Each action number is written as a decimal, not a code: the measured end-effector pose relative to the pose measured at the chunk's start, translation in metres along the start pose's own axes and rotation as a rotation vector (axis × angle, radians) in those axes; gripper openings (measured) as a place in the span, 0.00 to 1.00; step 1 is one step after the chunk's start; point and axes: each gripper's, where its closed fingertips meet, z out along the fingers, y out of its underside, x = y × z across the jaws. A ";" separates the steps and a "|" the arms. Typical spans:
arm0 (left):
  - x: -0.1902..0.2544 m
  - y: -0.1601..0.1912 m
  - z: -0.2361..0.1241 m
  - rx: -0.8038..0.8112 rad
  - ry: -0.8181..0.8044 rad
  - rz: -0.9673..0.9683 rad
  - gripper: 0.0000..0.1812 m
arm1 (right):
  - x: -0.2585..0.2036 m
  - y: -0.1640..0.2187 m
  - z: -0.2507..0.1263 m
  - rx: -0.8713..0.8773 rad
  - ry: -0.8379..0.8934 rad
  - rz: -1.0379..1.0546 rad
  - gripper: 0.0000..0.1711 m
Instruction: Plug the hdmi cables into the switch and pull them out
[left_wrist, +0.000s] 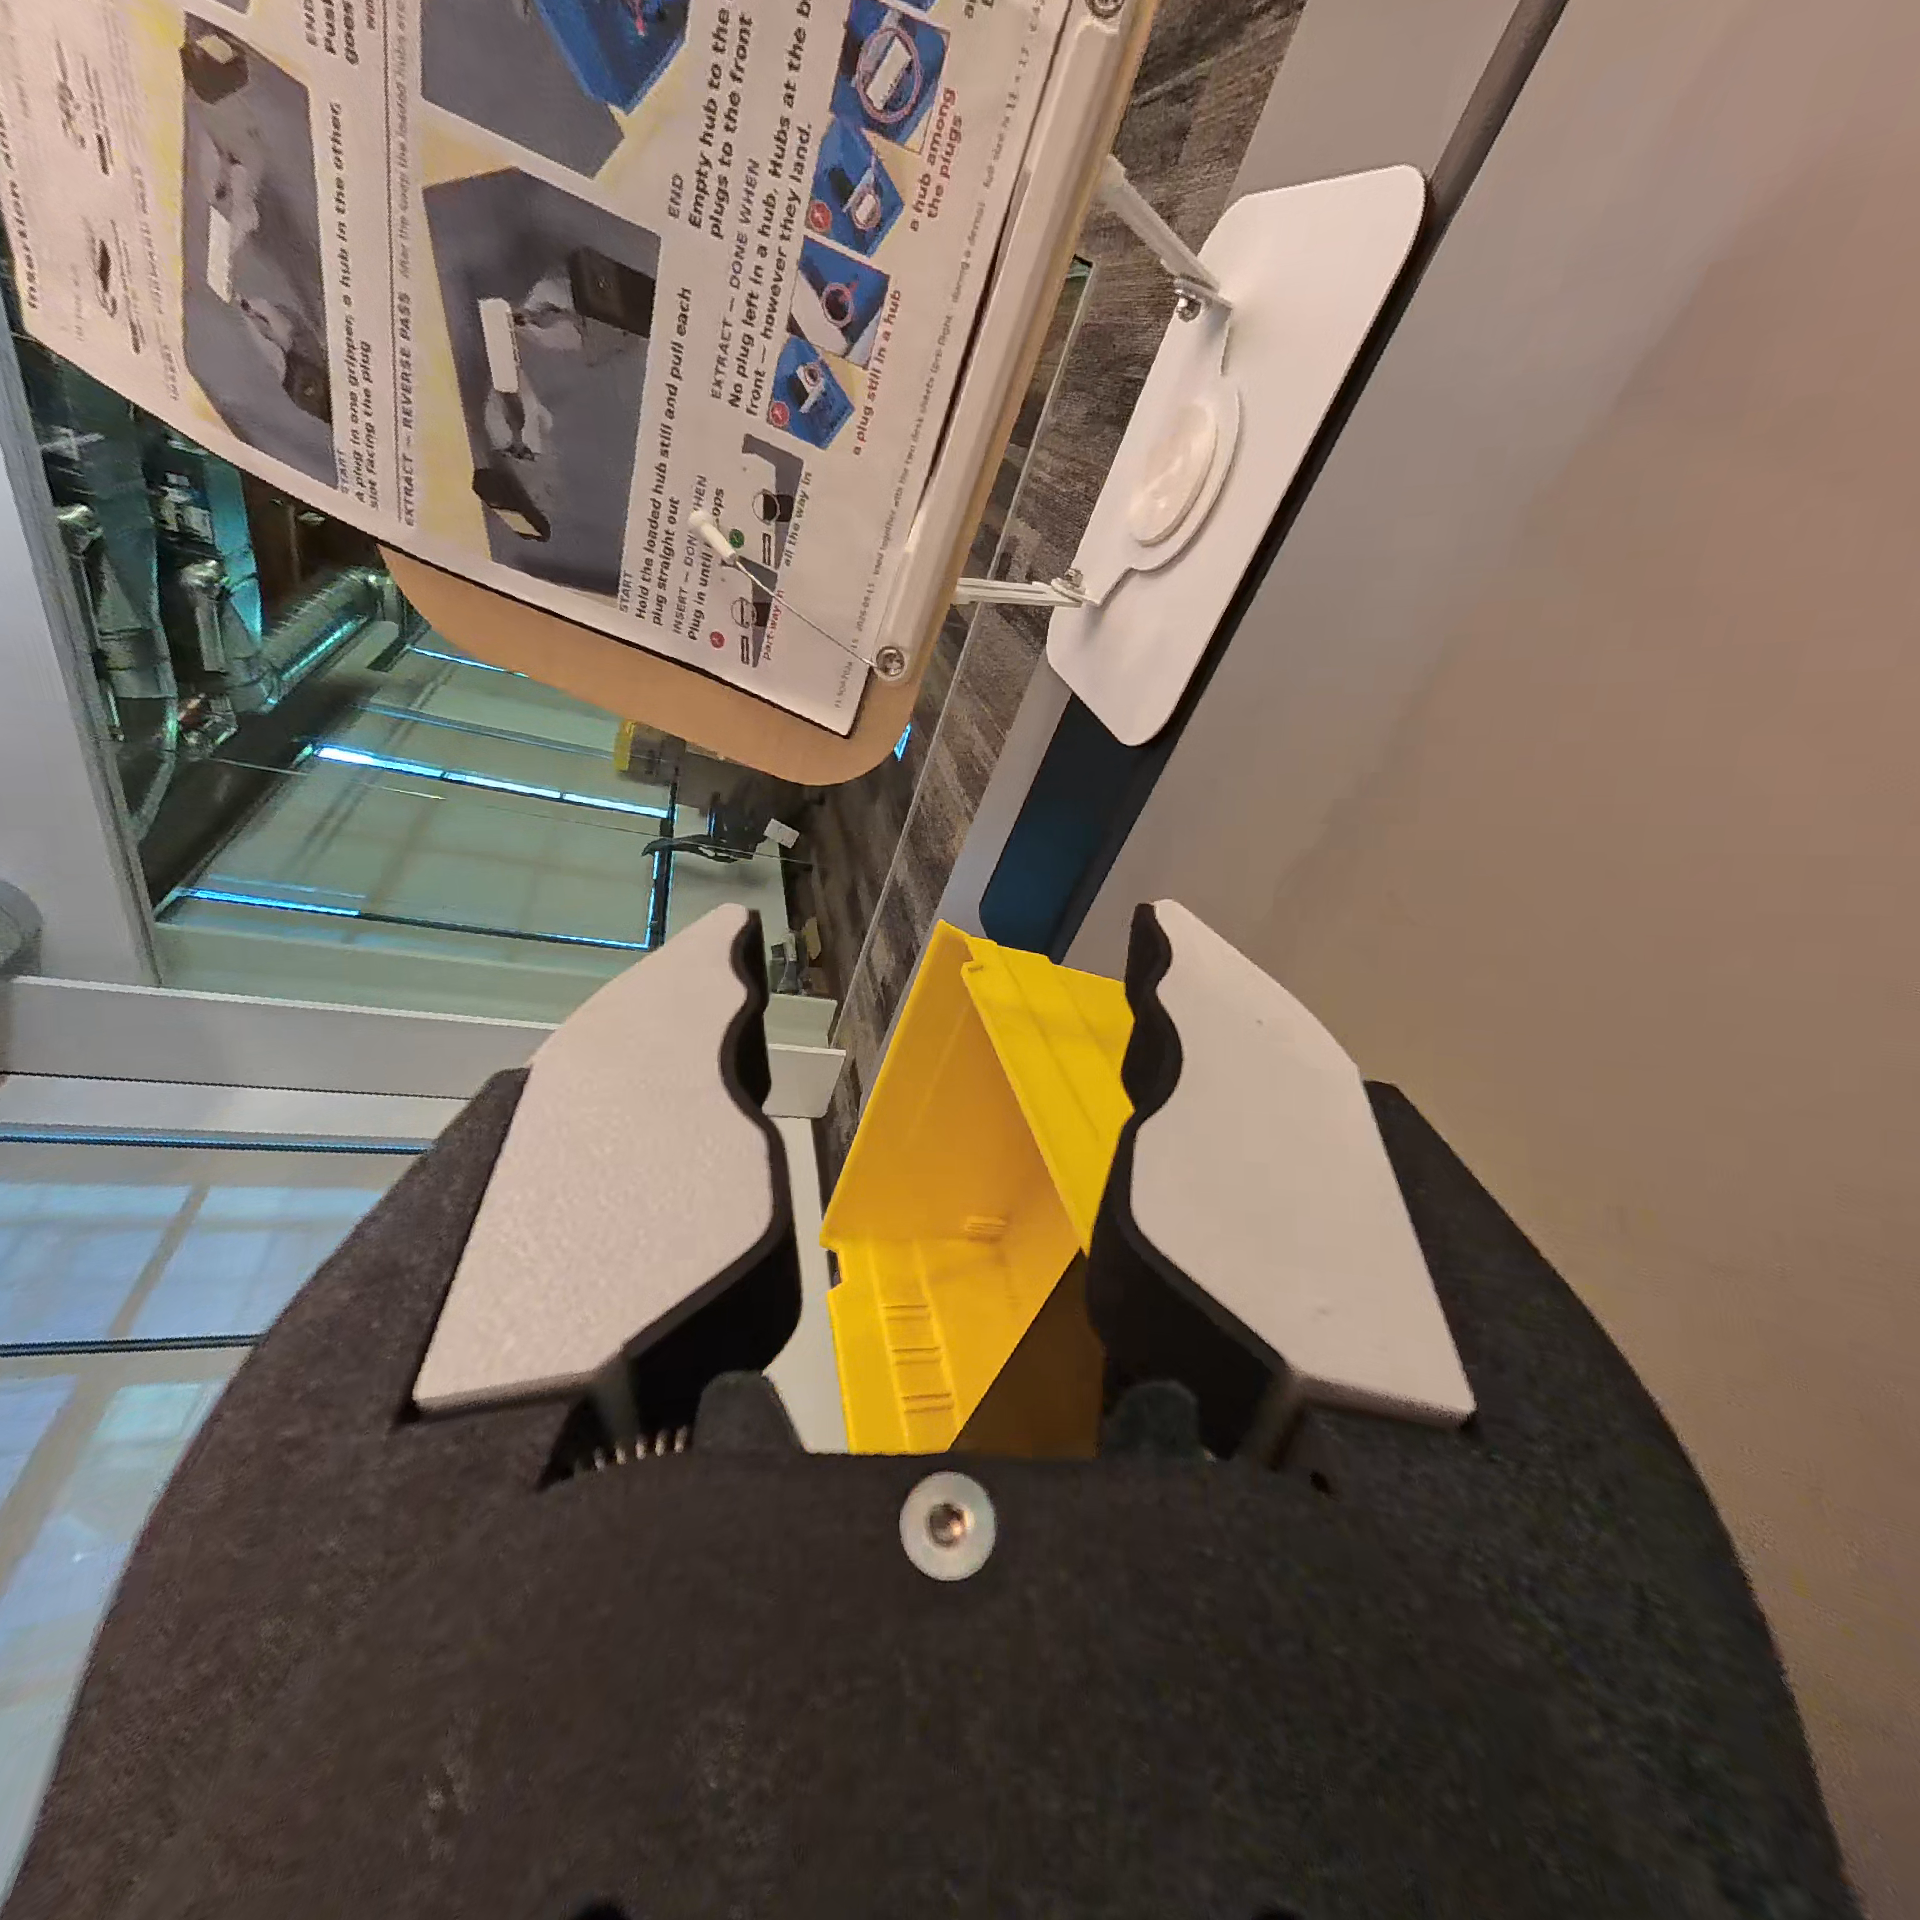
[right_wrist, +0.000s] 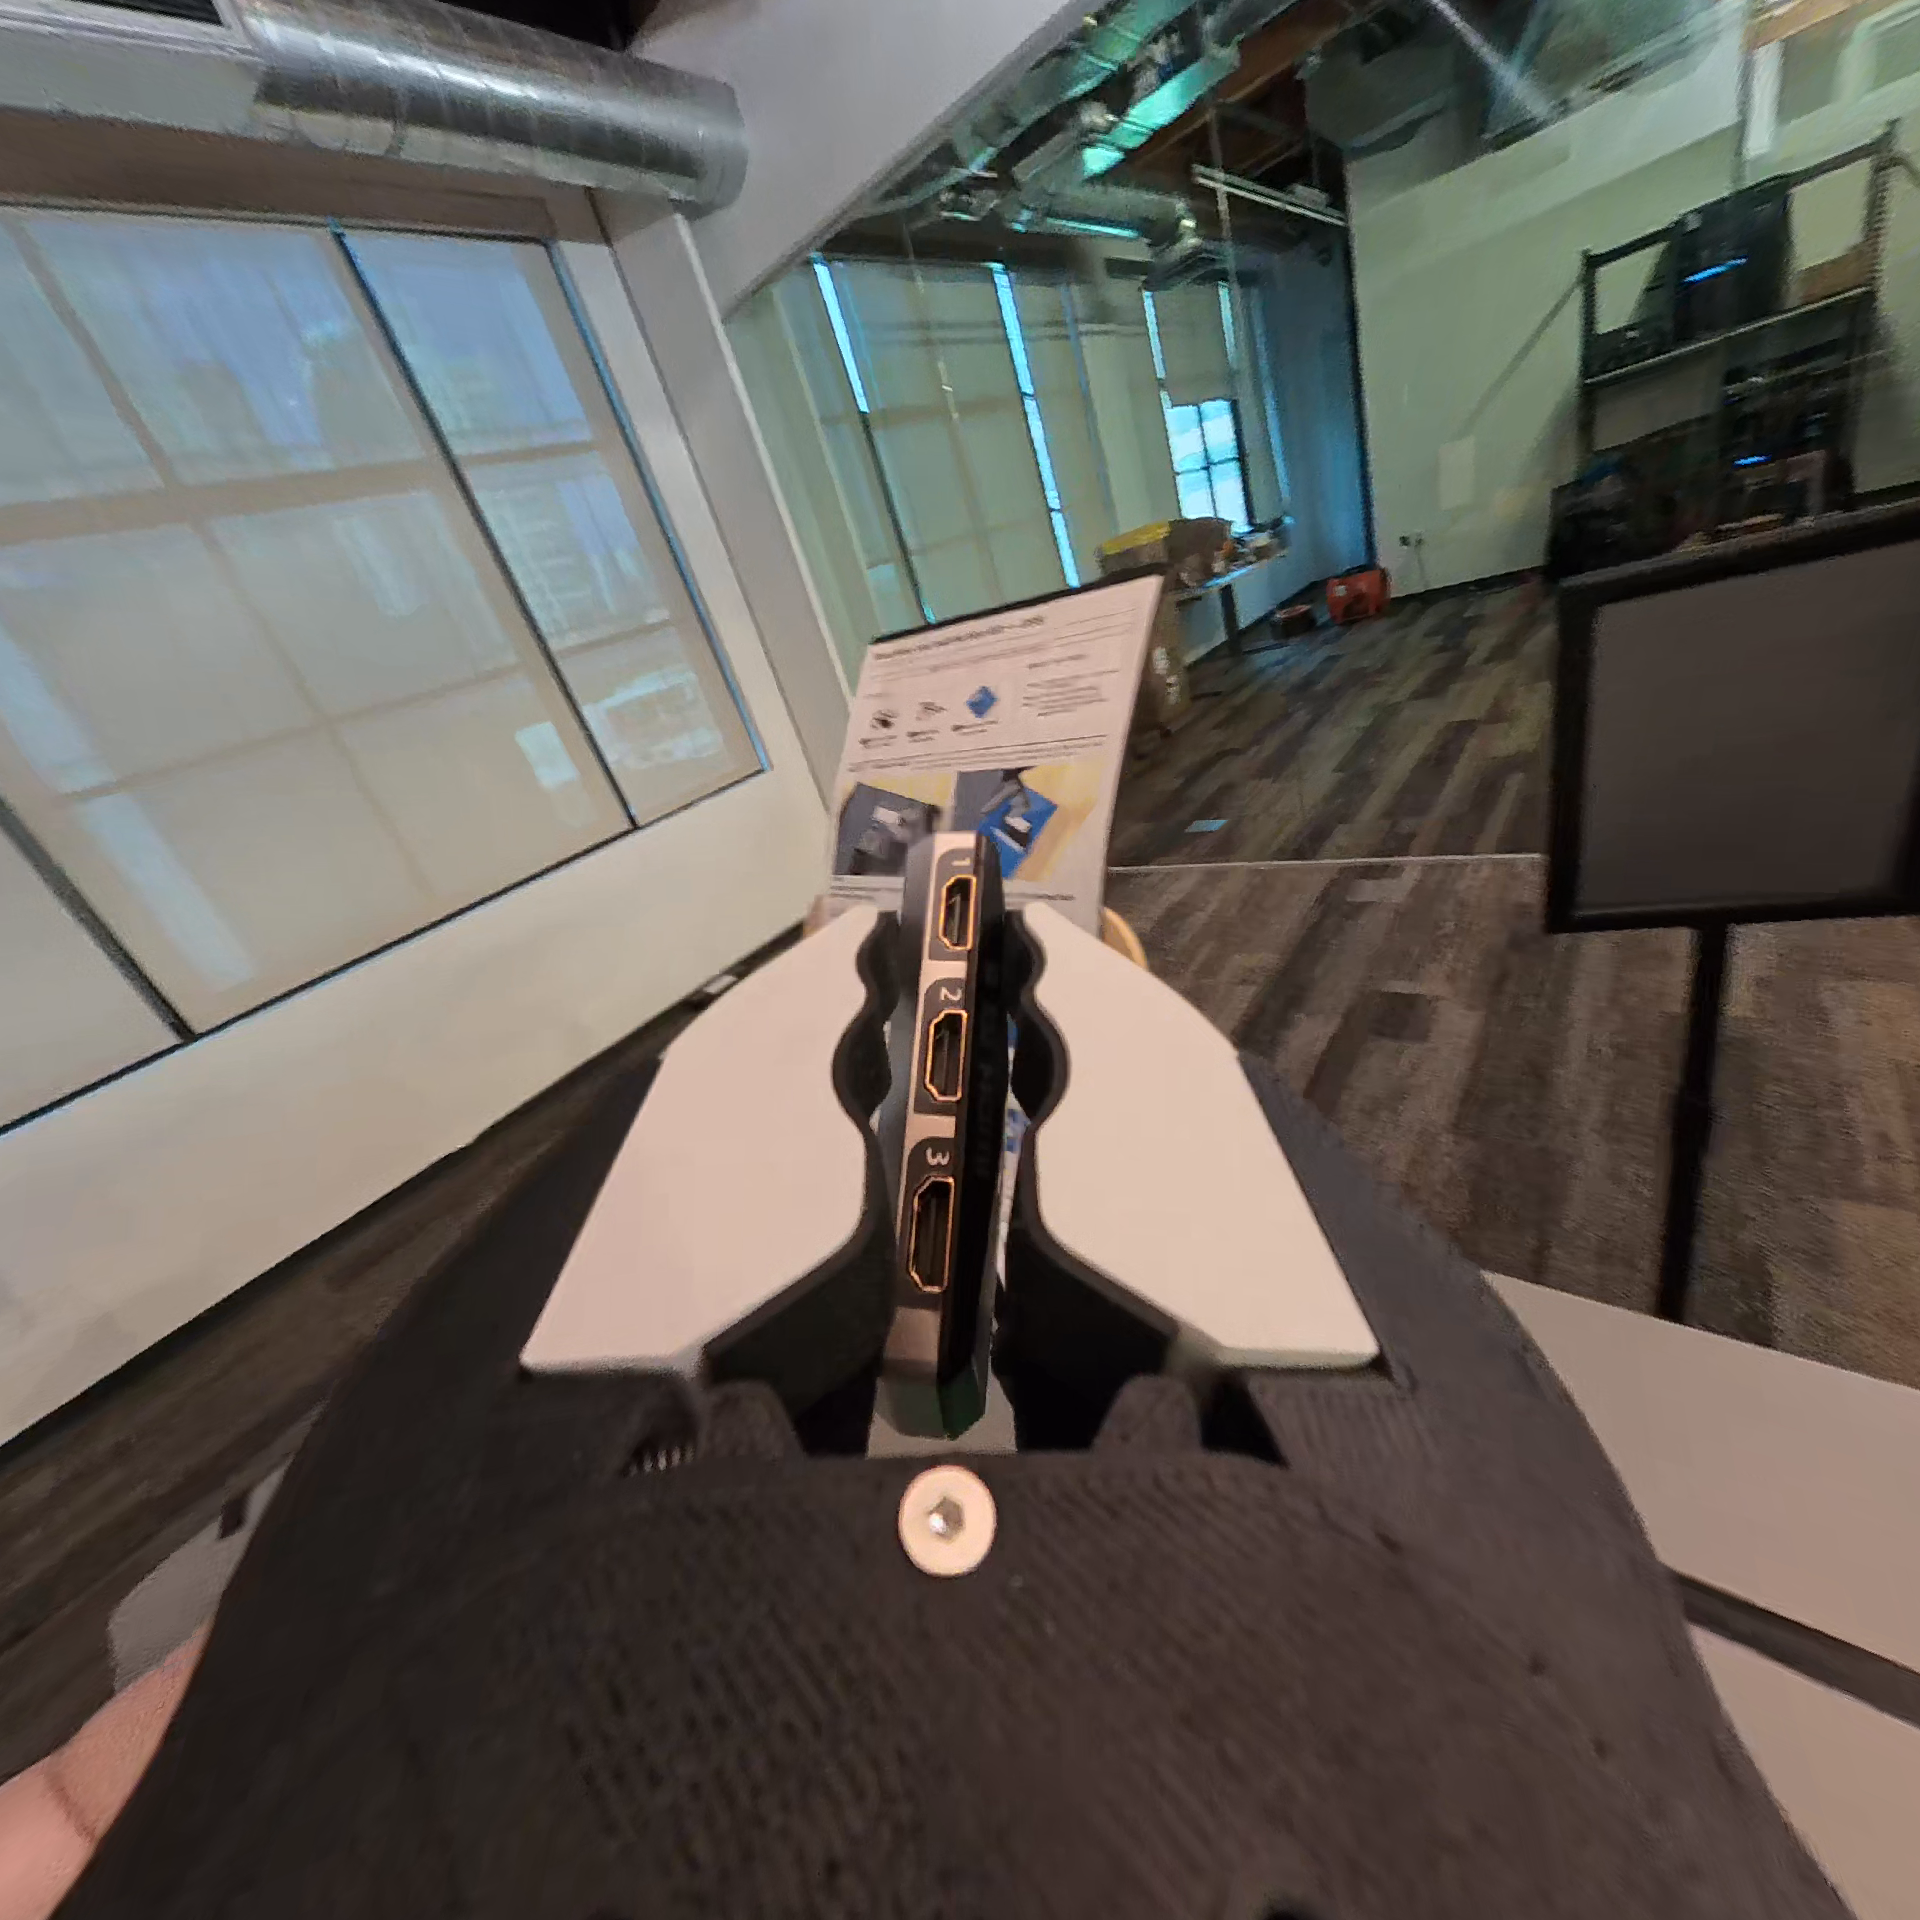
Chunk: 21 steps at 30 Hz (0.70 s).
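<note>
The right gripper (right_wrist: 951, 1049) pinches the switch (right_wrist: 948, 1122) edge-on, its three ports bared for plugging; the left gripper (left_wrist: 945, 1049) jaws spread, empty, a yellow bin (left_wrist: 977, 1153) at twelve o'clock beyond.

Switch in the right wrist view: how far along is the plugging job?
Done: the right claw grips the switch edge-on. Its three ports are all empty, so either no cable is plugged in yet or all are already out. The left claw is open and empty, a yellow bin beyond it. No cable shows.

Switch (right_wrist: 951, 1122) rear hidden between fingers (right_wrist: 1164, 1143)
</note>
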 end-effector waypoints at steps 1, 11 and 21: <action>0.003 0.000 0.000 0.001 0.018 -0.005 0.37 | 0.008 0.000 -0.004 -0.011 0.033 -0.004 0.11; 0.014 0.002 0.005 -0.017 0.058 0.015 0.37 | 0.078 0.045 -0.022 -0.099 0.237 -0.031 0.11; 0.022 0.002 0.008 -0.016 0.097 0.012 0.37 | 0.086 0.070 -0.017 -0.151 0.172 0.075 0.11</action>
